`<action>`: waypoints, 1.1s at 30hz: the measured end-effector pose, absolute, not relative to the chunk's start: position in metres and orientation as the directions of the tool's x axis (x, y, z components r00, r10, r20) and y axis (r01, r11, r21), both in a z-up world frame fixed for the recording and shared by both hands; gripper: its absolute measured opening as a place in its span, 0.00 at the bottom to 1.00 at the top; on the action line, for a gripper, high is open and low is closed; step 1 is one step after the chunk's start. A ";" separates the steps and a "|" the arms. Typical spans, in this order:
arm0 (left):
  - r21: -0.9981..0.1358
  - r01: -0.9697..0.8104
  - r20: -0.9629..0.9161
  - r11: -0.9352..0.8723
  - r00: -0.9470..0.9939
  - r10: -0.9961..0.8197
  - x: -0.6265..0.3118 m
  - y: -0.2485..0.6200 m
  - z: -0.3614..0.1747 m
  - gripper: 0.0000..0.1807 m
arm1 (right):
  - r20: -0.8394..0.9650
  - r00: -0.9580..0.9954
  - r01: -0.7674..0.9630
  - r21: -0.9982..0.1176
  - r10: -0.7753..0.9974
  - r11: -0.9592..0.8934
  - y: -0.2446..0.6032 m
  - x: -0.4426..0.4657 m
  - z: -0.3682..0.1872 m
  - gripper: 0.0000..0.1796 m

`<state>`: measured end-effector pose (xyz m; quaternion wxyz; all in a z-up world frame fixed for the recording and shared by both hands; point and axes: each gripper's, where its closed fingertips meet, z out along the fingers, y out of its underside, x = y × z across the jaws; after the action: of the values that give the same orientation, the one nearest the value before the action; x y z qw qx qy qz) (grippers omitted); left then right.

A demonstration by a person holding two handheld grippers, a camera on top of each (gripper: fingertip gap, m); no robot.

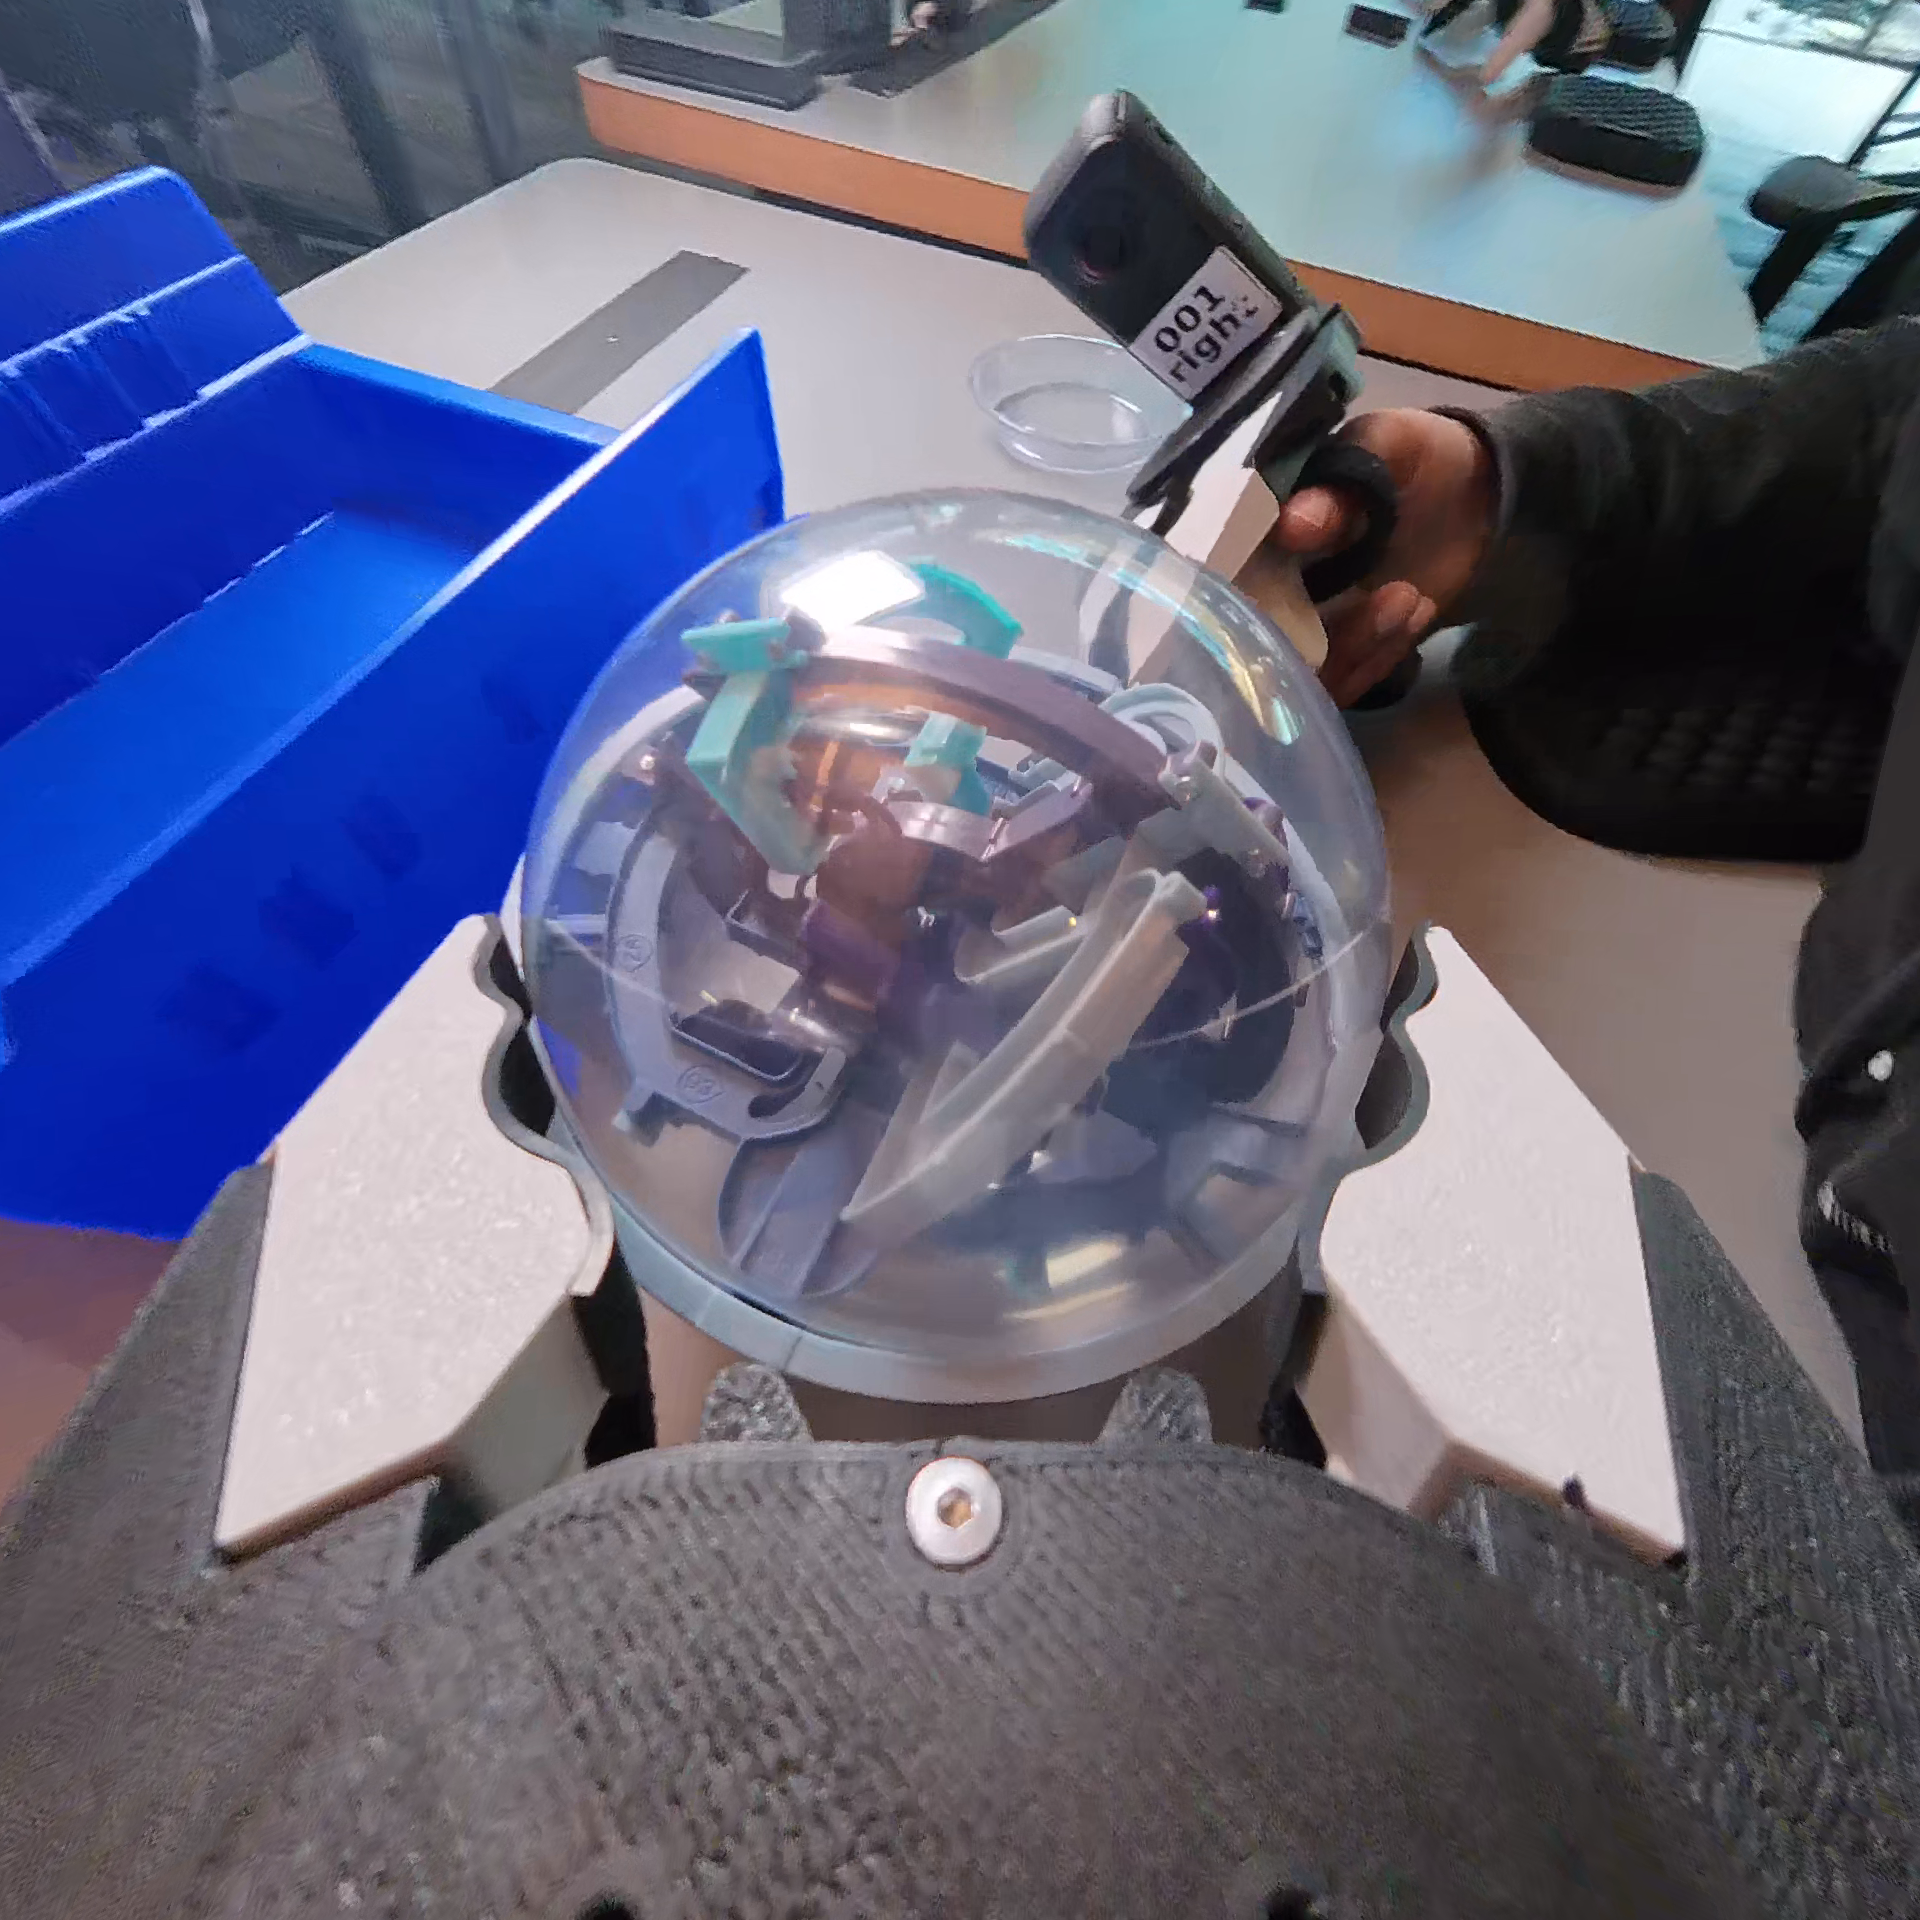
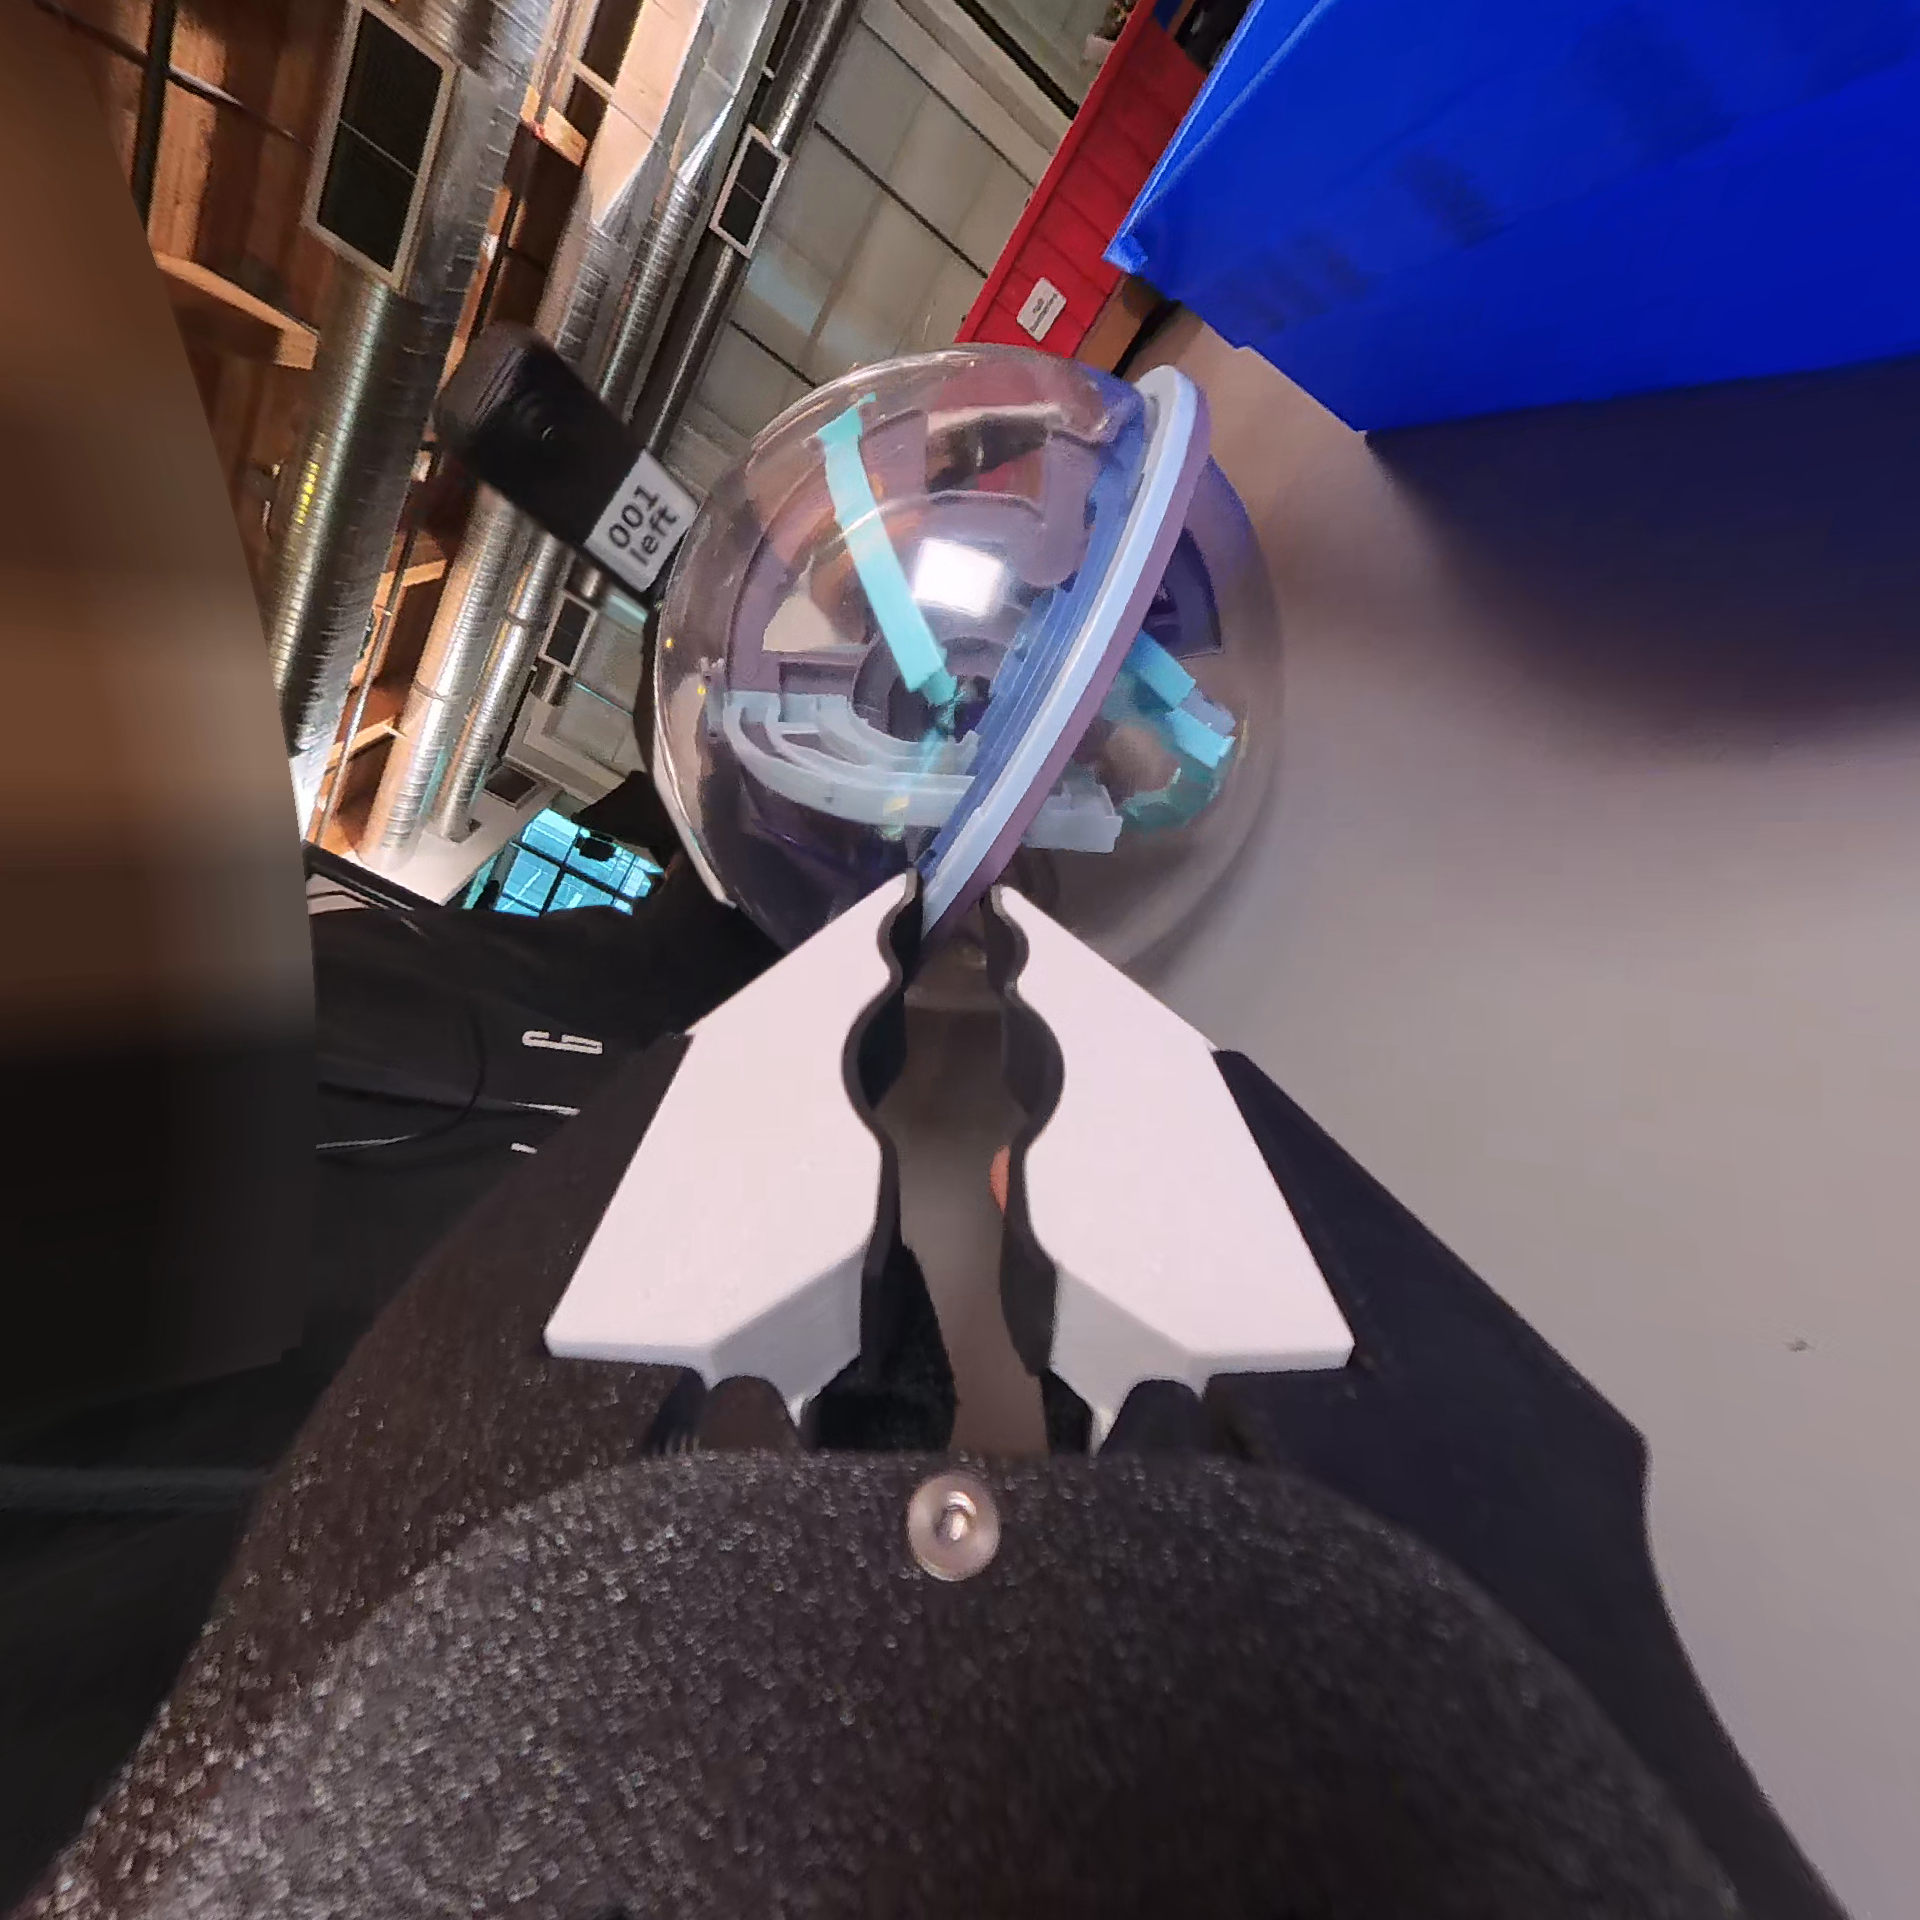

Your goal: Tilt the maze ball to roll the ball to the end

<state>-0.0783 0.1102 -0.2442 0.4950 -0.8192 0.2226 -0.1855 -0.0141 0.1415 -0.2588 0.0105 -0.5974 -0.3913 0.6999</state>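
Observation:
The maze ball (image 1: 935, 935) is a clear sphere with grey, purple and teal tracks inside and a grey ring around its middle. My left gripper (image 1: 951, 987) is shut on it, one white finger (image 1: 416, 1143) on each side of the sphere, holding it above the grey table (image 1: 883, 312). In the right wrist view the ball (image 2: 935, 644) is tilted, and my right gripper (image 2: 951, 904) is nearly closed on the edge of its ring. The right gripper's white finger (image 1: 1252, 514) touches the ball's far right side. I cannot make out the small ball inside.
A blue bin (image 1: 312, 644) stands close on the left of the ball, also in the right wrist view (image 2: 1558, 187), with a red bin (image 2: 1081, 208) behind it. A clear plastic dish (image 1: 1070, 405) lies on the table beyond. A black-sleeved arm (image 1: 1662, 623) holds the right gripper.

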 end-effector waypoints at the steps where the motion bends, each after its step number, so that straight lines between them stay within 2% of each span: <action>1: -0.893 -0.186 0.095 -0.410 0.813 -0.575 -0.079 0.110 -0.244 0.87 | -0.823 -0.298 0.458 -0.568 0.484 -0.684 0.139 -0.013 -0.258 0.05; 4: -0.897 -0.203 0.115 -0.393 0.751 -0.650 -0.080 0.110 -0.244 0.87 | -0.779 -0.341 0.456 -0.627 0.527 -0.631 0.137 -0.012 -0.257 0.11; 7: -0.894 -0.234 0.123 -0.382 0.693 -0.711 -0.078 0.109 -0.247 0.87 | -0.665 -0.399 0.425 -0.744 0.632 -0.515 0.148 -0.009 -0.255 0.25; 11: -0.879 -0.316 0.104 -0.358 0.604 -0.790 -0.072 0.106 -0.253 0.87 | -0.527 -0.439 0.388 -0.842 0.728 -0.375 0.168 -0.006 -0.250 0.28; 15: -0.870 -0.364 0.110 -0.332 0.514 -0.851 -0.058 0.103 -0.255 0.85 | -0.600 -0.461 0.408 -0.797 0.654 -0.444 0.167 -0.005 -0.244 0.26; 18: -0.861 -0.383 0.112 -0.335 0.498 -0.860 -0.056 0.106 -0.257 0.85 | -0.678 -0.453 0.425 -0.735 0.578 -0.529 0.169 -0.001 -0.241 0.19; 21: -0.874 -0.356 0.125 -0.332 0.495 -0.860 -0.054 0.108 -0.251 0.85 | -0.682 -0.428 0.452 -0.730 0.593 -0.513 0.168 0.004 -0.250 0.13; 27: -0.883 -0.350 0.109 -0.312 0.494 -0.863 -0.049 0.105 -0.247 0.84 | -0.726 -0.445 0.484 -0.687 0.524 -0.542 0.163 0.008 -0.253 0.12; 29: -0.890 -0.336 0.114 -0.307 0.489 -0.865 -0.047 0.104 -0.244 0.83 | -0.737 -0.472 0.501 -0.675 0.483 -0.541 0.160 0.013 -0.252 0.16; 33: -0.903 -0.319 0.107 -0.287 0.481 -0.870 -0.041 0.104 -0.238 0.81 | -0.713 -0.507 0.515 -0.701 0.484 -0.494 0.154 0.020 -0.252 0.15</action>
<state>-0.0411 0.1043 -0.2383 0.4411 -0.7389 0.4022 -0.3126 0.0202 0.1540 -0.2524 -0.0112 -0.4963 -0.5031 0.7074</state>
